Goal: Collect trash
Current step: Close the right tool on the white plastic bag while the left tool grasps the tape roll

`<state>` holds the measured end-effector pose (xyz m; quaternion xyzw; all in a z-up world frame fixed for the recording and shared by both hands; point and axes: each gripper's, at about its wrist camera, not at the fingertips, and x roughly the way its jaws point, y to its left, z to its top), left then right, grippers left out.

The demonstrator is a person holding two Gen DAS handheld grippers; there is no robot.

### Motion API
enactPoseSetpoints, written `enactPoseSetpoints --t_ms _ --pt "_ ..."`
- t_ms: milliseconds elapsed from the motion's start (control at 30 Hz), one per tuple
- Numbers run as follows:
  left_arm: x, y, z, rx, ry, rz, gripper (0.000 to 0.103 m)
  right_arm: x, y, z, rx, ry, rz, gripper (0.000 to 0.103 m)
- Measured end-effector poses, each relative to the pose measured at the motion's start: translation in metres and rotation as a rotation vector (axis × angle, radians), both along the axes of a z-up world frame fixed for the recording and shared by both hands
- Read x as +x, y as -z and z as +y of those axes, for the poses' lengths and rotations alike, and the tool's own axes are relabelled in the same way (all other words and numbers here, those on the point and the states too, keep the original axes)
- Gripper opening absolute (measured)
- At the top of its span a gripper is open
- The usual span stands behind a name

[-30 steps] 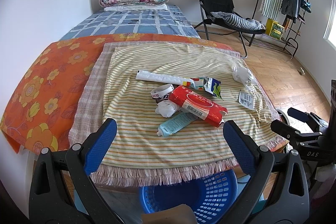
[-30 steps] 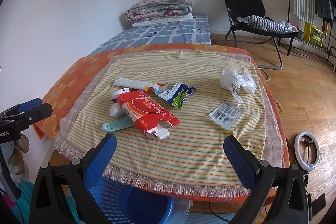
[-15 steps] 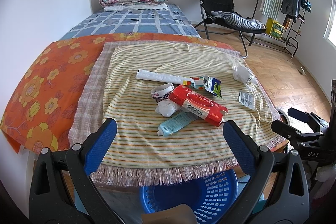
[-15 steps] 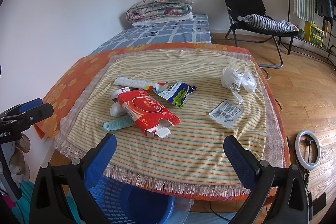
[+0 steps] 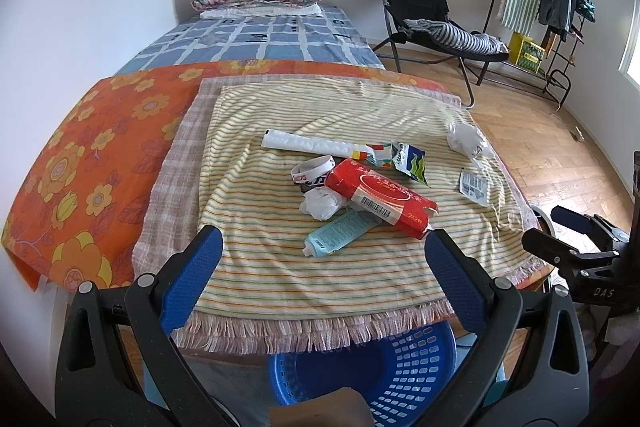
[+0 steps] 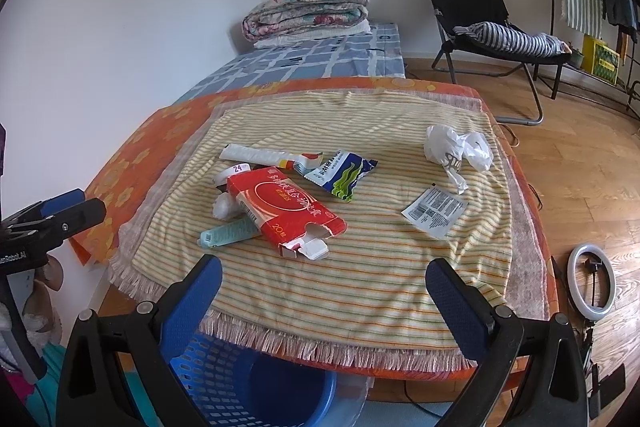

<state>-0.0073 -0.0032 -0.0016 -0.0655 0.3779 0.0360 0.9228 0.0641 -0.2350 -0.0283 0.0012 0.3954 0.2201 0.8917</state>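
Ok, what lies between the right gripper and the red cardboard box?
Only bare striped cloth lies between the open right gripper and the red cardboard box, seen in the right wrist view.

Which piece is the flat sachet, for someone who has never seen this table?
Start at the striped cloth on the table and find the red carton in the middle pile. To its right, lying alone, is the flat sachet. It is white with black print, below the crumpled plastic bag.
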Motion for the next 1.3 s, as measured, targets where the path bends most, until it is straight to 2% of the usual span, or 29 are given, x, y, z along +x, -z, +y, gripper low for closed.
enactPoseSetpoints --t_ms 200,333,500,700,900,967,1133,1300 --pt "-0.001 0.004 0.008 0.007 -0.015 -0.006 0.103 0.003 0.0 -0.007 0.004 0.025 -0.009 0.103" --pt "0.008 0.01 0.023 -0.006 -0.033 0.01 0.103 0.009 -0.002 -0.022 0.04 0.073 -0.038 0.103" --pt "0.026 0.011 0.036 -0.019 -0.042 0.031 0.103 0.023 -0.005 -0.034 0.029 0.095 -0.048 0.103" --pt "0.054 0.019 0.051 -0.144 -0.045 0.112 0.102 0.061 -0.004 -0.053 0.032 0.134 0.018 0.103" --pt "0.082 0.018 0.054 -0.162 -0.028 0.134 0.098 0.118 0.006 -0.064 -0.004 0.191 0.072 0.103" --pt "0.093 0.019 0.057 -0.176 -0.031 0.14 0.094 0.133 0.009 -0.064 -0.025 0.195 0.078 0.103" --pt "0.127 0.039 0.077 -0.276 -0.074 0.211 0.089 0.168 0.022 -0.063 -0.063 0.219 0.091 0.103" --pt "0.159 0.07 0.091 -0.348 -0.124 0.294 0.069 0.198 0.037 -0.064 -0.038 0.253 0.143 0.103"
